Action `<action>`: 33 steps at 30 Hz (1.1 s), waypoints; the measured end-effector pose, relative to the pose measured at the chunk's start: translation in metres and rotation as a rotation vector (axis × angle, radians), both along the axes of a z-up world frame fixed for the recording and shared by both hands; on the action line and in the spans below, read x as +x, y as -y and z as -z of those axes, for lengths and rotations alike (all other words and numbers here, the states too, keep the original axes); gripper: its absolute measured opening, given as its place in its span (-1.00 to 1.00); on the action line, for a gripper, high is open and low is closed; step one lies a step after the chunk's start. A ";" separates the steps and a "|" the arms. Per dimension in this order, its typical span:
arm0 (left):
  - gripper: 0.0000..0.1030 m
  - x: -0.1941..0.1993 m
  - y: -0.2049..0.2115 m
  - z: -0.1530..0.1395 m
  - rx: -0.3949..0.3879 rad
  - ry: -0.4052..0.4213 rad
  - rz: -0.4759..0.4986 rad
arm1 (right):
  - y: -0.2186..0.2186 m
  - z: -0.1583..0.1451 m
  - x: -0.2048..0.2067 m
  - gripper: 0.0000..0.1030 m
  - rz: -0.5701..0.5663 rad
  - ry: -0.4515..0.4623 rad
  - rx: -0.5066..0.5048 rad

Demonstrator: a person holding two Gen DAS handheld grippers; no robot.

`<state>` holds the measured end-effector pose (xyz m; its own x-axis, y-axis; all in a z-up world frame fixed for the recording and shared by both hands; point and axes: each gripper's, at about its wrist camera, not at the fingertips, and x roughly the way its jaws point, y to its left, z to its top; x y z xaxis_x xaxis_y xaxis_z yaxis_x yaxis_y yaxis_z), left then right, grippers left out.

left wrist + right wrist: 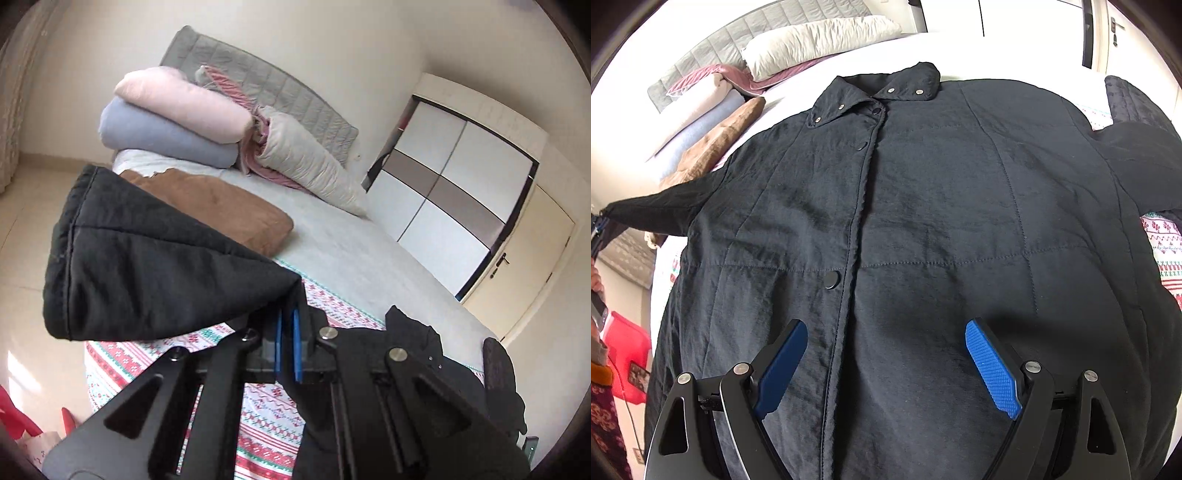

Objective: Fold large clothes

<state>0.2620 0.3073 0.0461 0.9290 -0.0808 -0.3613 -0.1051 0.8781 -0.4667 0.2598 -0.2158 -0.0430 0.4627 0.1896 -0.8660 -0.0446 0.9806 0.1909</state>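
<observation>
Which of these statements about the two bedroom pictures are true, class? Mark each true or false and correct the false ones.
1. The left hand-held gripper is shut on the black jacket's sleeve. True.
2. The right hand-held gripper grips the jacket's collar. False: it is open above the lower front of the black jacket, and the collar lies far from it.
3. The jacket lies front up on the bed. True.
4. The brown cushion sits on top of the pink blanket. False: it lies on the bed; the pink blanket tops a blue one.
</observation>
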 end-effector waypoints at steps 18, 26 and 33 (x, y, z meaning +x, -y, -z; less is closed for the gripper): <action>-0.78 0.037 0.216 -0.012 0.264 -0.102 0.643 | 0.004 0.000 0.003 0.73 0.017 -0.009 0.045; -0.22 0.040 0.177 0.026 0.064 -0.201 0.708 | 0.013 -0.002 0.002 0.73 0.021 -0.014 0.081; -0.26 0.056 0.109 0.054 0.067 -0.368 0.506 | 0.022 -0.017 -0.005 0.73 0.025 -0.048 0.196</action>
